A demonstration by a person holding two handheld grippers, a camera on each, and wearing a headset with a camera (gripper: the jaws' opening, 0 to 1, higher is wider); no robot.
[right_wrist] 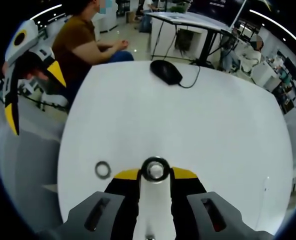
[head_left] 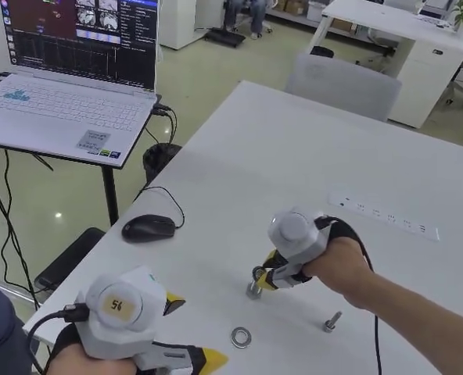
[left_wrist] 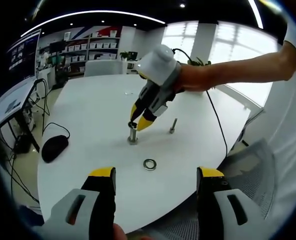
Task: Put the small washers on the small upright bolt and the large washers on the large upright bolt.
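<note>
A large upright bolt (head_left: 254, 291) stands on the white table (head_left: 294, 156). My right gripper (head_left: 264, 275) is directly over it, shut on a large washer (right_wrist: 155, 170) whose ring sits around the bolt's top. In the left gripper view the right gripper (left_wrist: 138, 121) angles down onto the large bolt (left_wrist: 132, 136). A loose washer (head_left: 241, 337) lies flat nearer me, also seen as the washer (left_wrist: 149, 164) and the washer (right_wrist: 102, 169). A small bolt (head_left: 332, 320) stands to the right. My left gripper (left_wrist: 155, 175) hovers open and holds nothing at the table's near edge.
A black mouse (head_left: 148, 227) with its cable lies at the table's left edge. A laptop (head_left: 67, 101) sits on a stand beyond that edge. A white power strip (head_left: 388, 215) lies far right, and a grey chair (head_left: 341, 82) stands behind the table.
</note>
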